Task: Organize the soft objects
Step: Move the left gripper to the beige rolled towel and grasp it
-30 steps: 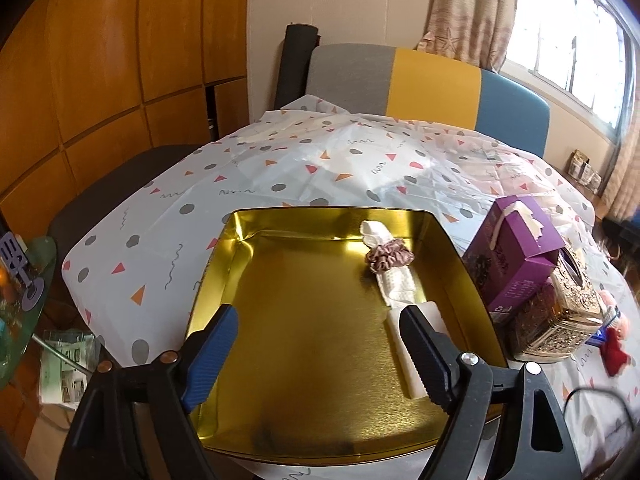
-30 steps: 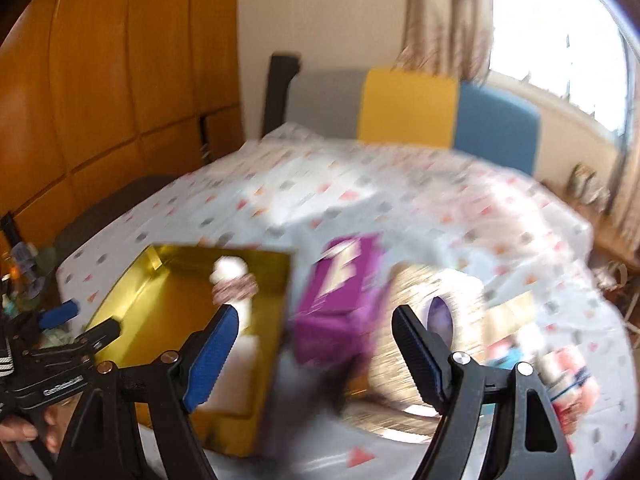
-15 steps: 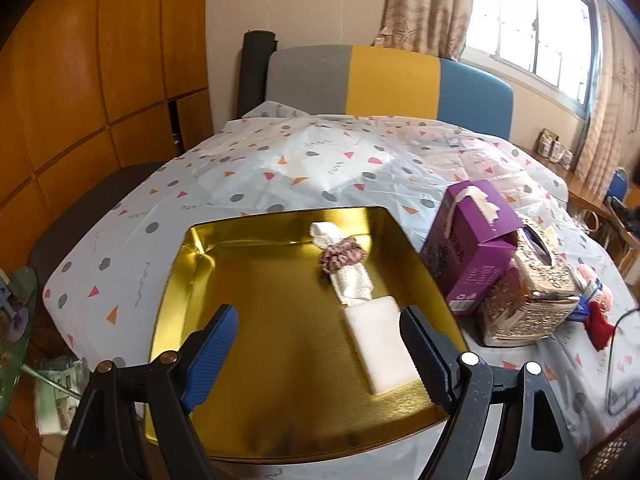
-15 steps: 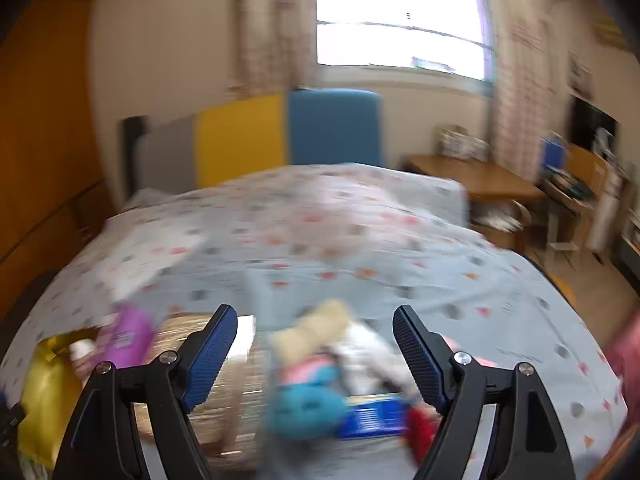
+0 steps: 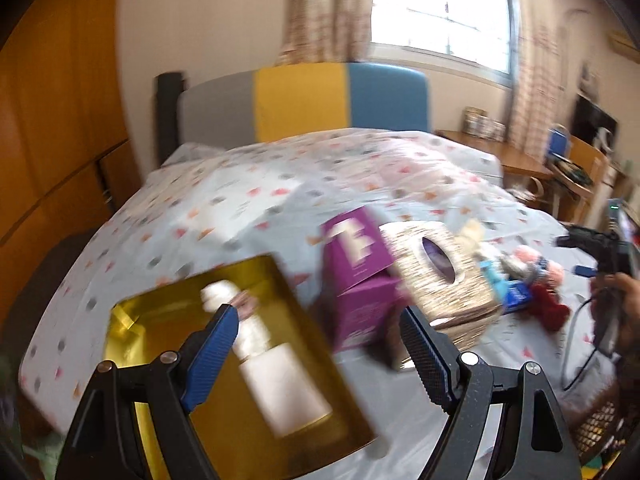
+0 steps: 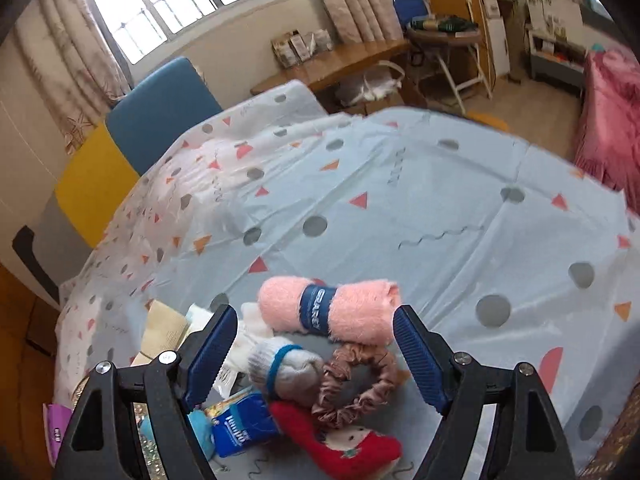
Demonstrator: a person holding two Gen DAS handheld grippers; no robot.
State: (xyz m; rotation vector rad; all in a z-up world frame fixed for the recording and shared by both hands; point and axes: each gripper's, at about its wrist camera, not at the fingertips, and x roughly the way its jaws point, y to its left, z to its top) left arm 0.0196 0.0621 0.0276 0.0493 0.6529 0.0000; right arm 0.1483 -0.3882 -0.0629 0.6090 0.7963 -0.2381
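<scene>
Jaws of the right gripper (image 6: 316, 344) stand wide apart, nothing clamped; they hang over a heap of soft things on the patterned cloth (image 6: 400, 208) of the desk. Between the blue pads, seen from above: a pink yarn skein (image 6: 360, 316) with a dark blue band, a grey sock roll (image 6: 286, 368) with a blue ring, and a brown scrunchie (image 6: 360, 380). Sock roll and scrunchie touch. Nearer the camera lies a red sock (image 6: 340, 440), partly under the scrunchie. Left of it, a blue tissue pack (image 6: 240, 428), with something light blue just beside it, mostly hidden behind the left finger.

Jaws of the left gripper (image 5: 320, 344) likewise stand wide, empty. This view is motion-blurred. Under its left finger sits a gold tray (image 5: 168, 304) on the cloth; inside lie a white roll (image 5: 224, 296) at the far end with a brownish band, and a white folded piece (image 5: 288, 388) nearer the camera, the two in a line. Just right of the tray stands a purple box (image 5: 360, 280), tilted, touching a glittery gold tissue box (image 5: 436, 276) with an oval slot. Beyond that, the soft heap shows as blurred pink, blue and red. At the far right edge a hand (image 5: 624, 300) holds the other gripper over that heap.

Behind the desk: a grey, yellow and blue headboard (image 5: 304, 100), curtains, a window.
</scene>
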